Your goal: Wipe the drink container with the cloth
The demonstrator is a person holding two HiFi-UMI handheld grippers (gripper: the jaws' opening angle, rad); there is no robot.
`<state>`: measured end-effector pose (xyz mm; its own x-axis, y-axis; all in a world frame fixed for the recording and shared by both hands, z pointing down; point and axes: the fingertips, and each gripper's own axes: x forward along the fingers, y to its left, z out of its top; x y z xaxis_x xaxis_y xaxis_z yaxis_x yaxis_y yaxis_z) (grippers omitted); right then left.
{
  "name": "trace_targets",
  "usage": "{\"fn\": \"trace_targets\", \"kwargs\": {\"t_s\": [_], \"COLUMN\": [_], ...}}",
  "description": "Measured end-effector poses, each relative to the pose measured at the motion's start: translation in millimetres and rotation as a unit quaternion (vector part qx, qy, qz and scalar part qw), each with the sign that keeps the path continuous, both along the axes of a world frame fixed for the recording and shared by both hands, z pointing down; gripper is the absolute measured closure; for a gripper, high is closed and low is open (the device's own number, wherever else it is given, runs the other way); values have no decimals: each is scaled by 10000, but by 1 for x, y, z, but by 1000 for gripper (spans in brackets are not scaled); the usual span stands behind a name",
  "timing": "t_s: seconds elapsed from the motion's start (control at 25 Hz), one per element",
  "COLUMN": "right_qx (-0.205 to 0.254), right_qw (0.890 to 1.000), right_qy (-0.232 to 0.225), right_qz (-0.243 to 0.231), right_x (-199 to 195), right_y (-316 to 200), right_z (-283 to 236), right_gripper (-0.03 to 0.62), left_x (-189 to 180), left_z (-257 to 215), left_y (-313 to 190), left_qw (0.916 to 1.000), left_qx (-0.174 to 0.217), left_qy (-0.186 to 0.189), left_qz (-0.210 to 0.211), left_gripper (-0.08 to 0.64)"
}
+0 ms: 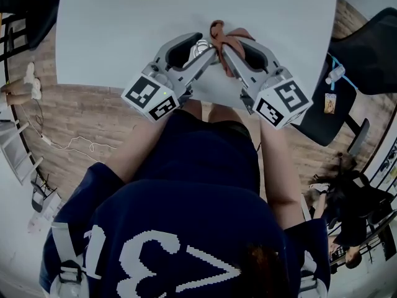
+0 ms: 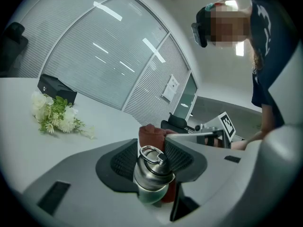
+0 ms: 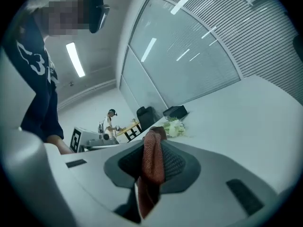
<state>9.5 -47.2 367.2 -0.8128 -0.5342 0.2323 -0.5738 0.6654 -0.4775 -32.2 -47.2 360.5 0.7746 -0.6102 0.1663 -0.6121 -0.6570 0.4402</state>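
Over the near edge of the white table (image 1: 124, 30), the left gripper (image 2: 154, 152) clamps the small steel bottle (image 2: 150, 176) at its shoulder, which is likely rigid and slippery and best held below the ring cap, while the right gripper (image 3: 154, 167) pinches the limp rust-red cloth (image 3: 152, 148) beside it.

A pale rounded tabletop (image 1: 111, 36) stands on a brown wood-plank floor (image 1: 80, 123), with a black office chair (image 1: 366, 54) beside it. A bunch of white flowers with green leaves (image 2: 54, 115) and a black box (image 2: 56, 89) lie on it before a tall glass partition wall with slatted blinds (image 2: 94, 46), and a long ceiling strip light (image 3: 75, 58) glows overhead.
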Motion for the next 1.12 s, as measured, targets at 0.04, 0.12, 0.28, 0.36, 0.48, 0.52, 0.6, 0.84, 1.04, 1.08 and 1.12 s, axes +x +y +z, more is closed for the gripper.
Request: {"fn": "trace_targets", "kwargs": {"t_s": [0.04,0.12,0.28,0.36,0.48,0.52,0.6,0.84,1.04,1.08,1.12], "right_qx": [45,113,-41,-150,-325,-373,-447,-484,-498,-470,-429], "right_qw": [10000,9996,9983,9960,9896,9874,9861,9942,9884,9883,9885], "right_qy": [2,214,578,876,1396,1530,1573,300,-185,-89,51], "right_qz": [-57,-142,-68,-32,-134,-182,-287,-913,-1419,-1448,-1452], "right_x": [-4,-7,3,10,18,20,20,0,-21,-21,-20], "right_y": [-2,-4,-9,-12,-12,-12,-11,-9,-1,-1,-2], "right_z": [-4,1,28,46,77,84,90,43,6,8,13], "right_gripper": [514,514,514,514,514,514,514,514,514,514,514], "left_x": [1,1,4,6,12,14,16,13,12,11,10], "left_z": [0,0,-1,-2,-2,-2,-3,-4,-5,-5,-4], "left_y": [0,1,4,6,10,11,13,17,19,19,20], "left_qw": [10000,10000,9997,9993,9979,9973,9964,9951,9949,9952,9953], "left_qx": [18,23,105,176,309,353,422,503,569,561,559], "left_qy": [-18,-18,-72,-126,-239,-269,-298,-211,-158,-132,-116], "left_qz": [14,19,196,316,523,585,674,821,815,795,786], "left_gripper": [379,379,379,379,379,379,379,379,379,379,379]}}
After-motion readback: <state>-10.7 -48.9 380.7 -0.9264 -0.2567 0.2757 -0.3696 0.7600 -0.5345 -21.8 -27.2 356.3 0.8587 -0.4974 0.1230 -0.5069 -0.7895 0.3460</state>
